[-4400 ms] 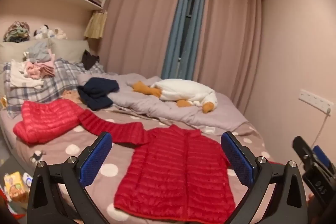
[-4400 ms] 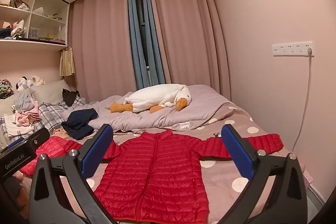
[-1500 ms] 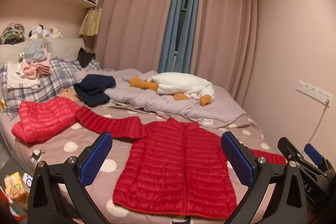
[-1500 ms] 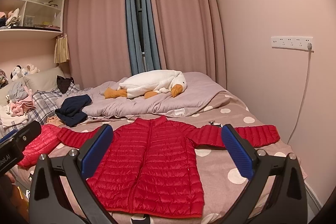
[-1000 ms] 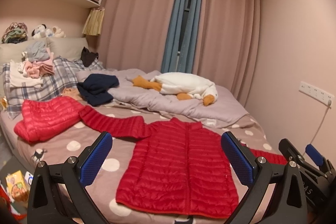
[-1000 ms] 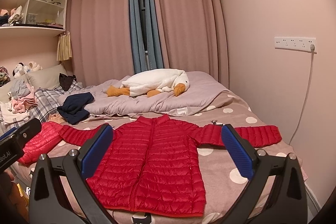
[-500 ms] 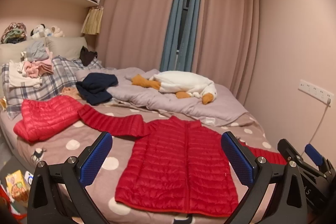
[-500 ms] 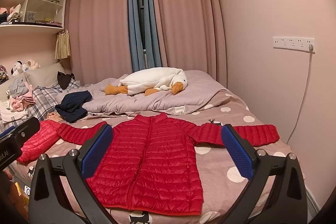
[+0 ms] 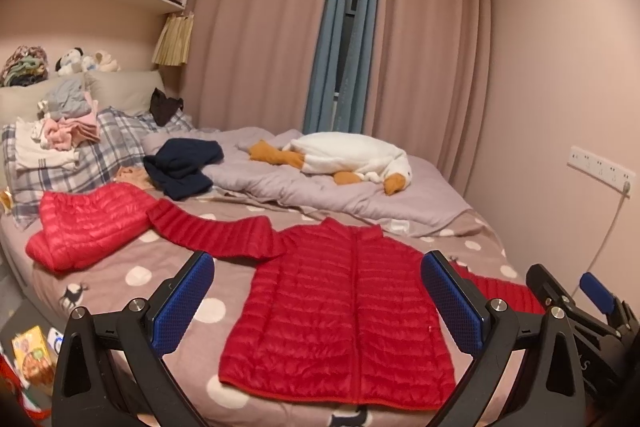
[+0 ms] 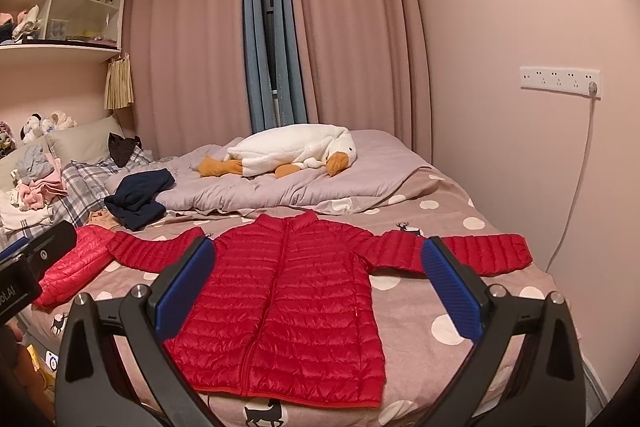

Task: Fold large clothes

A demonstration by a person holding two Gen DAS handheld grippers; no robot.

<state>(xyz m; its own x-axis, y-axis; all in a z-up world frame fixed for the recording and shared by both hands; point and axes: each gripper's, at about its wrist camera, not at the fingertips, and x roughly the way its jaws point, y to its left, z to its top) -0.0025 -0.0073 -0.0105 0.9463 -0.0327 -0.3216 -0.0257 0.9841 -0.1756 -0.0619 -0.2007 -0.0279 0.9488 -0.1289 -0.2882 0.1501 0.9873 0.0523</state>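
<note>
Jacket: lies flat, sleeves spread, at the bed's near edge.
Your left hand-held gripper: spread wide, empty.
Your right hand-held gripper: spread wide, empty.

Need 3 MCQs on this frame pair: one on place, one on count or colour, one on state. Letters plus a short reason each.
1. Where does the goose plush lie?
A. on the grey quilt at the far end of the bed
B. on the shelf
C. on the spread jacket

2. How many red jackets are on the bed?
A. one
B. two
C. three

3. How is the nearer red jacket lying?
A. folded in half
B. rolled up
C. flat, front up, both sleeves out to the sides

Answers:
1 A: the plush rests on the grey quilt under the curtains.
2 B: one is spread out, and a second red jacket lies bunched by the plaid pillow.
3 C: the zip faces up and a sleeve reaches each way; left gripper and right gripper are both open, holding nothing.
</note>
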